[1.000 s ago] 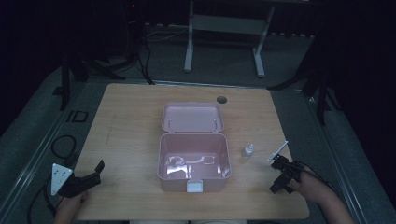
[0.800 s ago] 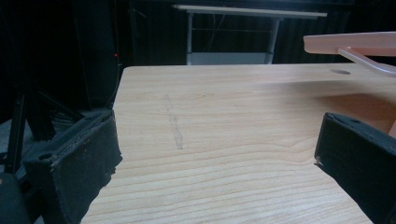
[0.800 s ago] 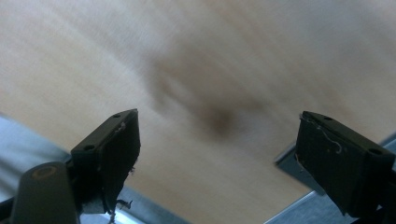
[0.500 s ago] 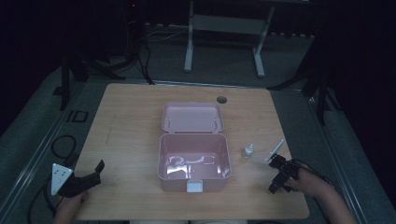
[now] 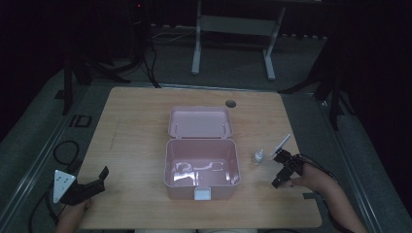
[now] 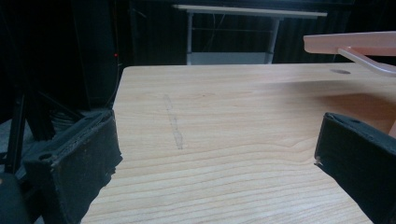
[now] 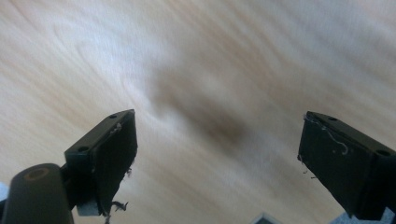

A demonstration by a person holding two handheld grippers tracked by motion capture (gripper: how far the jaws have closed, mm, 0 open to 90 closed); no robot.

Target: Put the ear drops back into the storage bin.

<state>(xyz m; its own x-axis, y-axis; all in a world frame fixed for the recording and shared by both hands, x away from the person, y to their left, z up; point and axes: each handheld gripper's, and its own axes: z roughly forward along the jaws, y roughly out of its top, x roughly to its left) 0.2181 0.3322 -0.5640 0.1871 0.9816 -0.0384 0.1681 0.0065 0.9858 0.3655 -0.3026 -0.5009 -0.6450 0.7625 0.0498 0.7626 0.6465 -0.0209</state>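
on a wooden table (image 5: 136, 141) in a dark room: open pink box (image 5: 201, 165); left gripper (image 5: 97, 180) and right gripper (image 5: 281, 169), jaws spread, empty.

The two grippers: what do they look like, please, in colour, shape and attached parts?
Both have two black, blocky jaws. The left gripper carries a grey three-cornered plate with small dots. The right gripper trails a dark cable, and pale threads cling to its pads.
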